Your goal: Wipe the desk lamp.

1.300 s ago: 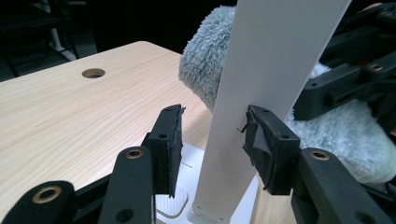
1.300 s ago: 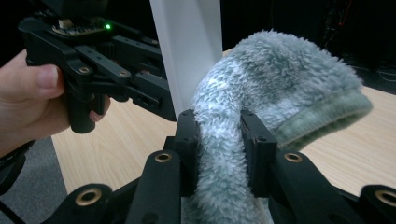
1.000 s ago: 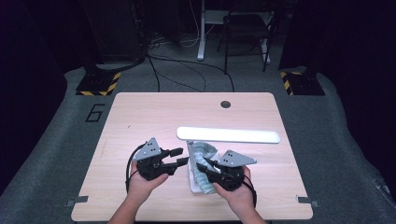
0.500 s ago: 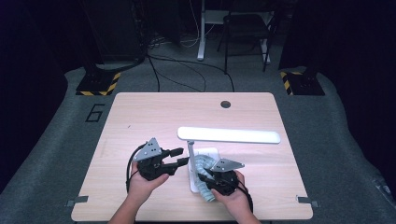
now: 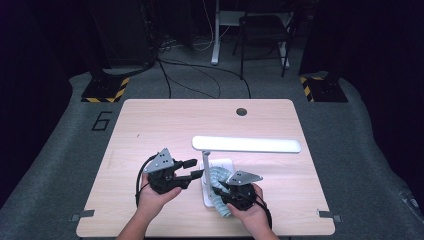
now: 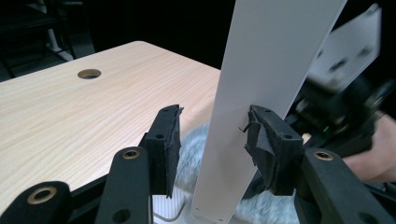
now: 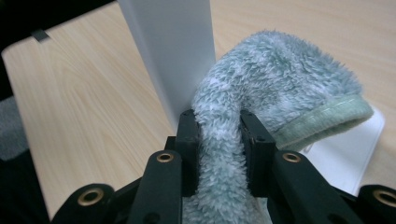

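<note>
The right gripper [image 5: 223,191] was clamped on the one fluffy sock [image 7: 261,93], which lay on the lamp's base [image 5: 226,165] at about five o'clock from its upright post [image 5: 205,162]. The left gripper [image 5: 195,168], jaws just widened, straddled that post without pressing it, at its nine o'clock; one lamp, one sock

bare tabletop [image 5: 165,125] left; lamp [image 5: 247,145] mid-table

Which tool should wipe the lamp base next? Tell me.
Right. The right tool is already shut on the fluffy cloth, which rests on the lamp base. The left tool stands open around the lamp's upright arm, not pressing it.
</note>
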Motion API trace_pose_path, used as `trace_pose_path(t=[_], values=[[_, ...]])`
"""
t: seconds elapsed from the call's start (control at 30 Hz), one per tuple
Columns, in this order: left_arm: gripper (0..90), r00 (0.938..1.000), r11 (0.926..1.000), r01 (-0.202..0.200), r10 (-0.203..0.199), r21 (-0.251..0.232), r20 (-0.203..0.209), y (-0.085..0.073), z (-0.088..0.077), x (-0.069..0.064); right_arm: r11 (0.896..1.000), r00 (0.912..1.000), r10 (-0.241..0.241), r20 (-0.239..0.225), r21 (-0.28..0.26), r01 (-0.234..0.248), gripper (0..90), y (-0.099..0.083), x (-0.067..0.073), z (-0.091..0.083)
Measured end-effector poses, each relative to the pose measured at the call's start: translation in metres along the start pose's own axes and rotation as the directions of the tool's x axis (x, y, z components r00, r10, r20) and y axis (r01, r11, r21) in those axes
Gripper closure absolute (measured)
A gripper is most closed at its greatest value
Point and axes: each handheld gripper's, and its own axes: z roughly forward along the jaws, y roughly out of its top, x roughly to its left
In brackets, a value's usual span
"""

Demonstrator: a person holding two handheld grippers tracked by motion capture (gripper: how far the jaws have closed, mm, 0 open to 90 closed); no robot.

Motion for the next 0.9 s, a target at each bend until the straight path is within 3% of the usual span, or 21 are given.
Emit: trace_pose_path(t=[0.33, 0.6, 0.9], values=[[55.0, 1.0000, 0.9999, -0.002, 0.003, 0.011, -0.007, 0.000, -0.001, 0.000, 0.994, 0.9986, -0.034, -0.040, -0.102, 0.030, 72.5, 0.036, 0.009, -0.034], [55.2, 0.9999, 0.9997, -0.002, 0.003, 0.025, -0.014, -0.001, -0.001, 0.002, 0.979, 0.9968, -0.075, -0.028, -0.190, 0.068, 72.5, 0.062, 0.017, -0.053], [55.2, 0.9998, 0.9997, 0.003, -0.002, 0.026, -0.017, -0.002, 0.000, 0.001, 0.968, 0.9960, -0.087, -0.022, -0.239, 0.079, 72.5, 0.080, 0.023, -0.068]])
